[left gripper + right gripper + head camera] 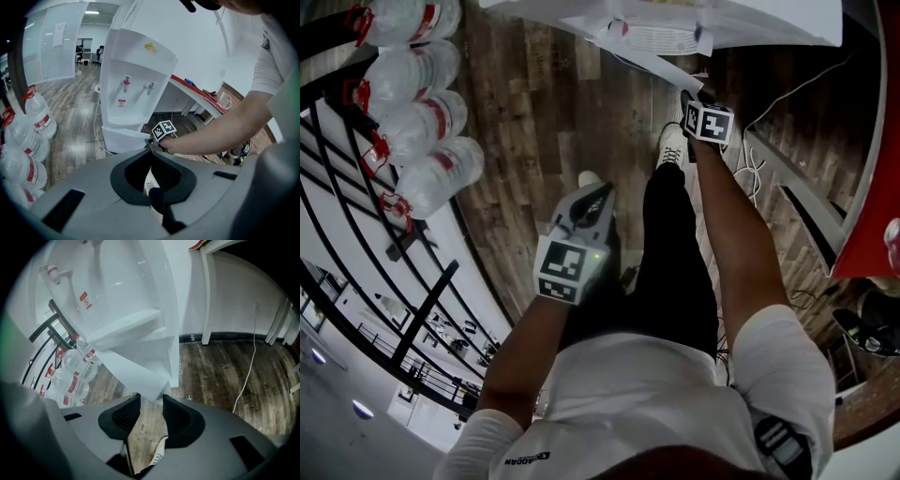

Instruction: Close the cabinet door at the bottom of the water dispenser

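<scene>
**Item 1: right gripper** [151,398]. My jaws stand a little apart. The lower corner of the cabinet door [136,371] sits right at their mouth, not clamped as far as I can tell. I judge it is placed there so the tips can bear on the door's free edge and swing it home.

**Item 2: cabinet door.** A white panel, ajar, angled out from the base of the water dispenser [136,79] over the wood floor [534,112].

**Item 3: right arm** [736,225]. Reached well forward and down, nearly straight, with the marker cube on top.

**Item 4: left gripper** [598,195]. My jaw tips are together with nothing held; only my shoe and trouser leg show through the gap. I judge it parked, since the door needs one tool.

**Item 5: left arm** [525,347]. Bent, held close in front of my body, pointing forward and down.

**Item 6: water bottles** [422,122]. Lying on a rack to my left, well apart from both grippers.
</scene>
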Available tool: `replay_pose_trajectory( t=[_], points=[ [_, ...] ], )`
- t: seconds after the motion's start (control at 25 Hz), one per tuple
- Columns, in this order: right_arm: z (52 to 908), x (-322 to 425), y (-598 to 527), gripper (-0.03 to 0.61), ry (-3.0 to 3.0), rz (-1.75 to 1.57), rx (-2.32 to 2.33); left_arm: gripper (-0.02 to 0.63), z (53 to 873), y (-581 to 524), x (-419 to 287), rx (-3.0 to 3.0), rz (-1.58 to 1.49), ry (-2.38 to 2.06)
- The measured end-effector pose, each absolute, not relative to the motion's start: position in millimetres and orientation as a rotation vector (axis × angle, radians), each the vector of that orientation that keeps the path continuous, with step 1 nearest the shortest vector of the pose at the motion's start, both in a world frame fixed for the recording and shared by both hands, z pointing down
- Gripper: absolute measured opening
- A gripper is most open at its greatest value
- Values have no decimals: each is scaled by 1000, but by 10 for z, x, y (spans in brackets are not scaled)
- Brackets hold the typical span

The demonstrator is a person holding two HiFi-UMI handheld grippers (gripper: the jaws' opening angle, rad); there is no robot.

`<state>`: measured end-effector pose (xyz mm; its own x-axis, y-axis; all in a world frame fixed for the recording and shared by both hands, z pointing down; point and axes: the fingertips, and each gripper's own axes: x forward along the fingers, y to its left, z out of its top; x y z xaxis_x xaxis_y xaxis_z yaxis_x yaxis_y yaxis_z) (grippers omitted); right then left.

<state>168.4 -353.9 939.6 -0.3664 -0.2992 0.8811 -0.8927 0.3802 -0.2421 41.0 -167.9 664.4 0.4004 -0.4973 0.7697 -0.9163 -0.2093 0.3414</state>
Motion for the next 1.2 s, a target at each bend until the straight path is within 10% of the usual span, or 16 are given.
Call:
replay_pose_trajectory(
  t=[1.2],
  points=[
    [9337, 1706, -4659, 146, -1910, 798, 940, -3, 6649, -2289, 552, 1773, 604, -1317]
  ],
)
